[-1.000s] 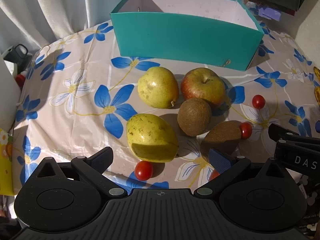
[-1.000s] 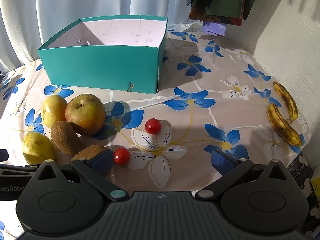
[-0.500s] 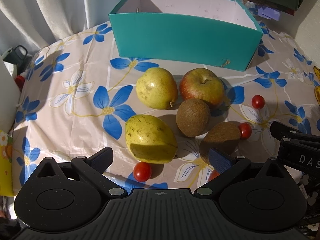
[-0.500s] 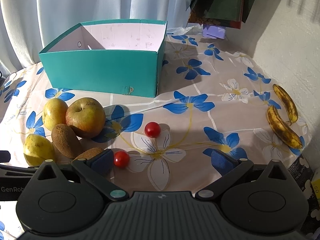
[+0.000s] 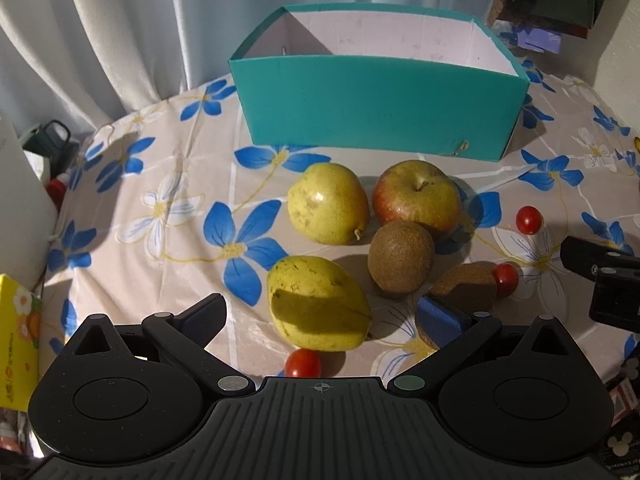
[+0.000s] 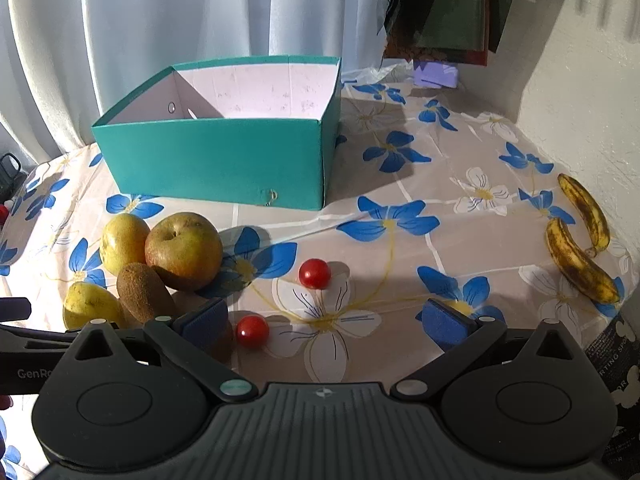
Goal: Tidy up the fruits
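Both grippers hang low over the flowered tablecloth (image 6: 400, 208) with their jaws spread wide and nothing between them. Between the fingers of the left gripper (image 5: 320, 318) sits a yellow pear (image 5: 318, 302), half in shadow, with a cherry tomato (image 5: 303, 363) just below it at the tool's edge. Behind that pear lie a second pear (image 5: 328, 208), an apple (image 5: 416, 196) and a kiwi (image 5: 401, 257), bunched close together, the kiwi touching the apple; another kiwi (image 5: 464, 286) rests partly behind the left gripper's right finger, with a tomato (image 5: 506, 274) against it. The right gripper (image 6: 326, 320) frames bare cloth and two tomatoes (image 6: 315, 274) (one (image 6: 252, 331) just beside its left finger). A teal box (image 6: 224, 160) stands open at the back of the table, nothing visible in it. Two spotted bananas (image 6: 580, 260) lie well apart from the rest, near the wall.
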`<move>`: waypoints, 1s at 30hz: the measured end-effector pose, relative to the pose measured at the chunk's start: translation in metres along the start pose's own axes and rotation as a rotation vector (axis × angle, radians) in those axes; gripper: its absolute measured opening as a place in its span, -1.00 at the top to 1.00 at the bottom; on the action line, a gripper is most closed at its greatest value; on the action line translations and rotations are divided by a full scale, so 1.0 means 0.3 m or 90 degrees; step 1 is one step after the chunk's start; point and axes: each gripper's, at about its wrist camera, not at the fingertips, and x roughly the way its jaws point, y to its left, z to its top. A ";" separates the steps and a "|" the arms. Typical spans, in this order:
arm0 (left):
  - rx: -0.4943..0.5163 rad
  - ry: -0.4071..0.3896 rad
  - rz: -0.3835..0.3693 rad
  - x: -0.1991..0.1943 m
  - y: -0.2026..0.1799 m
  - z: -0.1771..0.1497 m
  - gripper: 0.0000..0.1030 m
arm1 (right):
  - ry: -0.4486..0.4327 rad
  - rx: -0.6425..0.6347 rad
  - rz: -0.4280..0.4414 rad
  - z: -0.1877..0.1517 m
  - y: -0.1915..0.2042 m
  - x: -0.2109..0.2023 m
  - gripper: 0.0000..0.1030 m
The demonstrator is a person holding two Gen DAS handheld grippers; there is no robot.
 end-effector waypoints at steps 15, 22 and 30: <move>0.014 -0.064 -0.075 -0.006 0.071 -0.052 -1.00 | -0.109 -0.055 0.157 -0.037 -0.037 -0.064 -1.00; 0.005 -0.052 -0.106 0.053 0.120 -0.064 -1.00 | -0.090 -0.045 0.152 -0.069 -0.023 -0.049 -1.00; 0.018 -0.035 -0.129 0.129 0.133 -0.053 -1.00 | -0.063 -0.051 0.150 -0.084 -0.001 -0.027 -1.00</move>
